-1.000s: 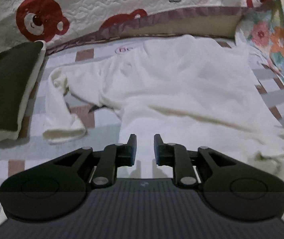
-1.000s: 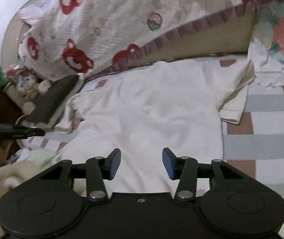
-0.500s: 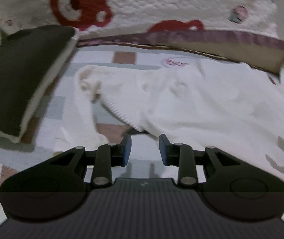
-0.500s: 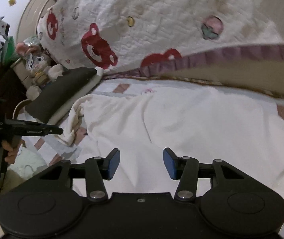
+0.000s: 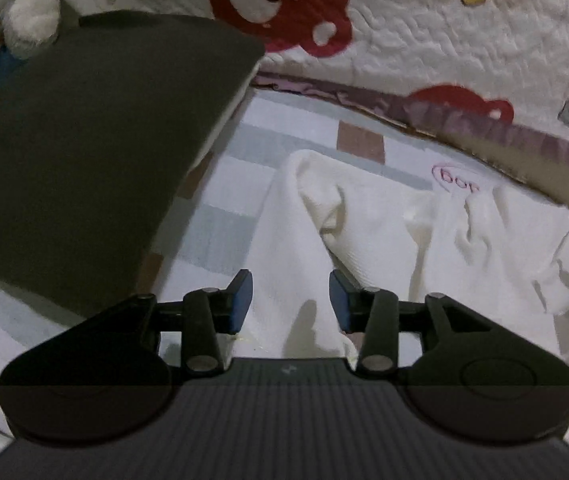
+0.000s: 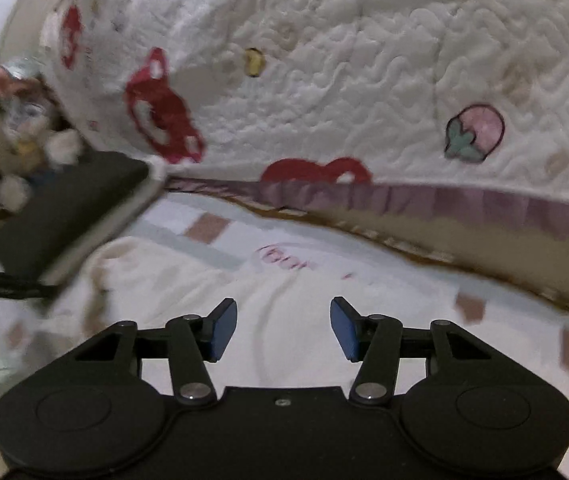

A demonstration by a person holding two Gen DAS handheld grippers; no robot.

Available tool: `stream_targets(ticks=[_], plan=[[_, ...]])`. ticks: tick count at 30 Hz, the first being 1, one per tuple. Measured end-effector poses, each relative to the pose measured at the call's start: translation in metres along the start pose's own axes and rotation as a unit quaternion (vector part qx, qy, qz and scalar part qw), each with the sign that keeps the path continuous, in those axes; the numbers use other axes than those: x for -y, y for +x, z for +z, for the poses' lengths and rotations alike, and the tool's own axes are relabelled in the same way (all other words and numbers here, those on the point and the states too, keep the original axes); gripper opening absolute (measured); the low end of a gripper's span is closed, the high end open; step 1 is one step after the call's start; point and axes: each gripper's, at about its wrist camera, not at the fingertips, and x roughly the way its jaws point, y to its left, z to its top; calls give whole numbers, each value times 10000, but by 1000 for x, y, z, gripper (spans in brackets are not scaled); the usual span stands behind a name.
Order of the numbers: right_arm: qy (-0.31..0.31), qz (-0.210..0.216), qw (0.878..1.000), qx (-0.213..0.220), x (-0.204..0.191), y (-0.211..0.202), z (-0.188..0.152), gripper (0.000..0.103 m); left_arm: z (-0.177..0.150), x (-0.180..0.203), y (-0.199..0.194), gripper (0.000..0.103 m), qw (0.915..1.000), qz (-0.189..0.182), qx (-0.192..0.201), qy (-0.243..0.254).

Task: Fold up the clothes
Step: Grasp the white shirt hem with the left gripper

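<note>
A cream long-sleeved top (image 5: 424, 240) lies spread on the checked bed sheet (image 5: 220, 200), and its left sleeve (image 5: 288, 240) runs down toward the camera. My left gripper (image 5: 290, 294) is open, its jaws either side of that sleeve just above the cloth, holding nothing. In the right wrist view the same cream top (image 6: 284, 300) fills the foreground, blurred. My right gripper (image 6: 283, 326) hangs open over the top's upper body near the collar. The left gripper's dark tip (image 6: 0, 286) pokes in at the left edge.
A dark pillow (image 5: 84, 152) with a pale edge lies left of the sleeve. A white quilt with red bears (image 5: 404, 32) and a purple trim rises behind the garment. Soft toys (image 6: 24, 120) sit beyond the pillow at far left.
Both grippers have swung left and forward. The left has opened wider and now straddles the left sleeve; the right has moved from the top's lower body up toward its collar.
</note>
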Motion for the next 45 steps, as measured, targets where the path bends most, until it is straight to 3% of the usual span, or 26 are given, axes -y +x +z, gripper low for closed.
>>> stream_targets(ticks=[2, 4, 5, 6, 7, 9, 12, 14, 17, 19, 21, 22, 23, 24, 25, 27, 30, 33, 37, 40, 43, 45], plan=[[302, -269, 9990, 177, 5, 4, -1, 57, -14, -6, -1, 41, 9999, -21, 108, -22], [729, -235, 9950, 644, 17, 0, -10, 53, -25, -7, 0, 42, 9998, -106, 166, 86], [769, -264, 9943, 689, 22, 2, -15, 37, -28, -9, 2, 42, 9996, -176, 156, 124], [765, -330, 9949, 565, 26, 8, -18, 13, -31, -10, 3, 42, 9995, -248, 148, 160], [768, -491, 9954, 303, 32, 20, -22, 9, -31, -12, 5, 42, 9991, -365, 182, 148], [777, -858, 9932, -147, 43, 41, -26, 12, -29, -14, 10, 47, 9983, -514, 255, 61], [807, -959, 9916, -313, 61, 55, -17, 13, -18, -14, 25, 49, 9983, -549, 218, 19], [1044, -801, 9911, -182, 77, 56, -8, 18, -10, -9, 37, 49, 9986, -511, 162, 44], [1237, -811, 9887, -239, 96, 68, -3, 40, 3, -2, 55, 49, 9990, -368, 175, 164], [1208, -910, 9876, -415, 105, 79, -2, 43, 10, 3, 66, 53, 9990, -199, 200, 351], [1215, -883, 9863, -678, 115, 89, 1, 52, 16, 6, 79, 61, 9985, -266, -6, 487], [1256, -814, 9852, -837, 120, 94, 2, 52, 20, 7, 85, 67, 9976, -407, -229, 520], [1335, -713, 9841, -924, 124, 97, 3, 53, 24, 5, 92, 68, 9953, -605, -534, 539], [1371, -614, 9840, -961, 127, 99, 3, 53, 29, 3, 98, 65, 9933, -679, -774, 518], [1313, -540, 9850, -979, 128, 100, 4, 53, 33, 2, 100, 50, 9923, -646, -848, 626], [1197, -552, 9867, -952, 129, 99, 5, 54, 41, 1, 102, 8, 9898, -580, -989, 844], [1051, -483, 9881, -1017, 135, 101, 1, 55, 53, 1, 85, 7, 9909, -397, -567, 1155], [767, -483, 9886, -1201, 139, 106, -4, 55, 72, -7, 40, 7, 9922, -27, 383, 1184], [455, -453, 9900, -1255, 137, 104, -8, 56, 91, -28, -23, 7, 9836, 396, 1531, 864], [222, -431, 9904, -1292, 136, 101, -10, 58, 94, -43, -44, 7, 9756, 911, 1864, 723], [223, -424, 9903, -1304, 136, 103, -13, 63, 85, -62, -34, 7, 9738, 1378, 1755, 438], [299, -412, 9897, -1335, 136, 108, -17, 63, 78, -72, -27, 7, 9755, 1431, 1655, 241]])
